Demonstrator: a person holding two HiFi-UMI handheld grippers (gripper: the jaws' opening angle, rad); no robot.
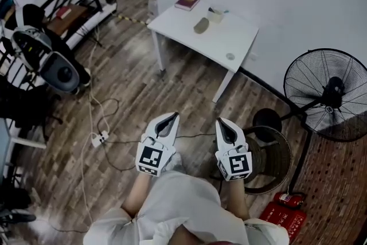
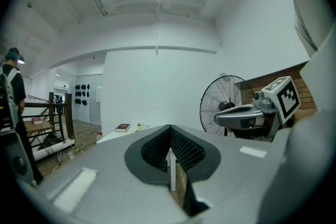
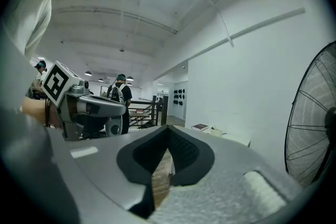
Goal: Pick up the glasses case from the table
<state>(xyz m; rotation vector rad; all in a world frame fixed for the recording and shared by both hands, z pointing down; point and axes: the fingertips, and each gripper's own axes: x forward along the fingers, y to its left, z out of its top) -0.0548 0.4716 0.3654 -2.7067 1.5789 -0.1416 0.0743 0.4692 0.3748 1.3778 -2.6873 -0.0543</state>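
Head view: glasses case (image 1: 201, 25) lies on the white desk (image 1: 232, 37), untouched. Left gripper (image 1: 172, 117) and right gripper (image 1: 222, 123) are held near the body, well apart from the desk.

Left gripper view: jaws together, nothing between them.

Right gripper view: jaws together, empty.

Judgement: pickup not started. Approach, opening, grasp and lift all remain.

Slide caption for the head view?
Left gripper and right gripper, both shut and empty, short of the white table bearing the glasses case.
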